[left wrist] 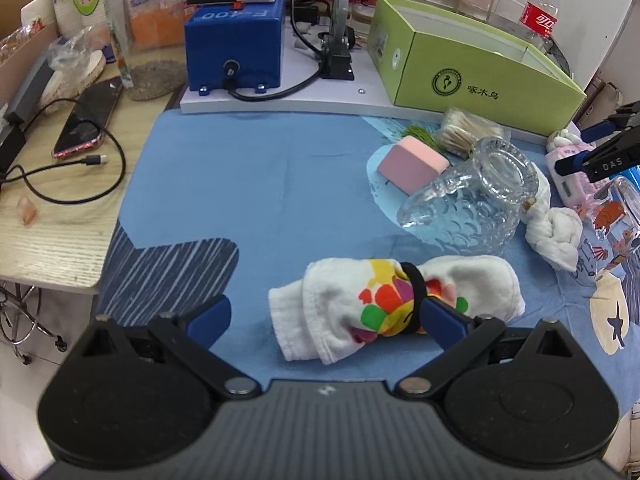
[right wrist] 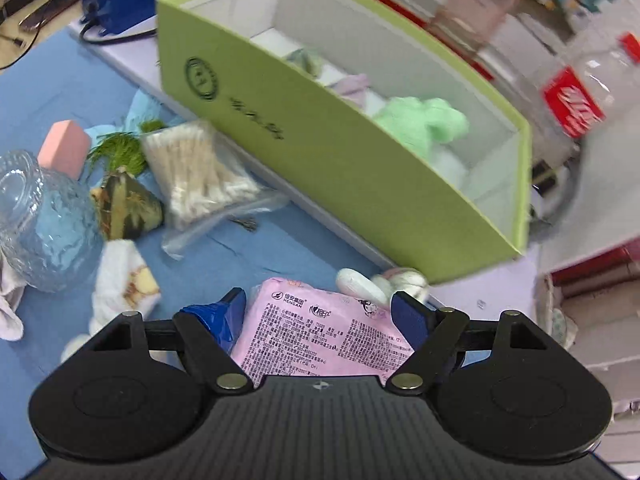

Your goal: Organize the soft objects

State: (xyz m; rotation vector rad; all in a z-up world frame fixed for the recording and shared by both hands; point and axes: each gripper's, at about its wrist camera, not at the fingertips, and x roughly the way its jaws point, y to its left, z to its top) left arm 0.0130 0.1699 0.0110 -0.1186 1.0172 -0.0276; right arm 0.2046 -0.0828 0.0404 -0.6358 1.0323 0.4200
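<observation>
A white rolled towel (left wrist: 360, 304) with a colourful print and a black band lies on the blue cloth. My left gripper (left wrist: 326, 316) is open just over it. One fingertip (left wrist: 440, 318) sits by the band, and the other is well off to the left. My right gripper (right wrist: 318, 308) is shut on a pink tissue pack (right wrist: 320, 320), right beside the green box (right wrist: 340, 152). The left wrist view shows that gripper (left wrist: 579, 148) and pack (left wrist: 568, 184) too. A green cloth (right wrist: 420, 120) and other soft pieces lie inside the box.
A glass jar (left wrist: 472, 200) lies on its side mid-cloth. Beside it are a pink sponge (left wrist: 412, 164), a bag of cotton swabs (left wrist: 468, 132) and a twisted white towel (left wrist: 556, 236). A blue machine (left wrist: 236, 44) stands behind. A phone (left wrist: 86, 120) and cable lie left, and a cola bottle (left wrist: 540, 12) stands far right.
</observation>
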